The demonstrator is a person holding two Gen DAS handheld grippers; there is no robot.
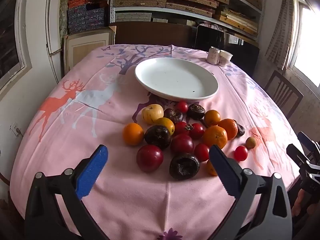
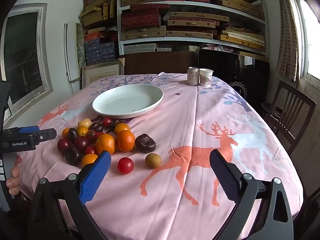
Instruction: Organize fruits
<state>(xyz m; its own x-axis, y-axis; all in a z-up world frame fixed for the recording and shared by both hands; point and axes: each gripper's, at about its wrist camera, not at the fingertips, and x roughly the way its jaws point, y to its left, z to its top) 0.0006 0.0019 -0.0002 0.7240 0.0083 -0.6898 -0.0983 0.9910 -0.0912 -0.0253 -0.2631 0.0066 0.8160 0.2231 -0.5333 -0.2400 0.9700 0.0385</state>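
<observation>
Lying heaped on the pink tablecloth (image 2: 200, 108) just before the white plate (image 1: 208, 92), the fruits (image 1: 180, 128) sit ahead of the left gripper (image 1: 158, 160); its jaws gape wide, holding nothing. The right gripper (image 2: 160, 160) is equally wide and empty; a red tomato (image 2: 125, 165) and a small brown fruit (image 2: 153, 160) lie between its fingers.

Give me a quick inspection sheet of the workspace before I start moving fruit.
Surface: table with pink deer-print tablecloth, wrinkled.
Job's things: white plate empty; fruit pile loose on the cloth in front of it; a red cherry tomato and a small brown fruit lie apart from the pile.
Clutter: drink can and paper cup at the far edge.
Grippers: left gripper open, empty; right gripper open, empty.
Cables: nothing seen.
Surroundings: shelves of boxes, wooden chair, windows.
</observation>
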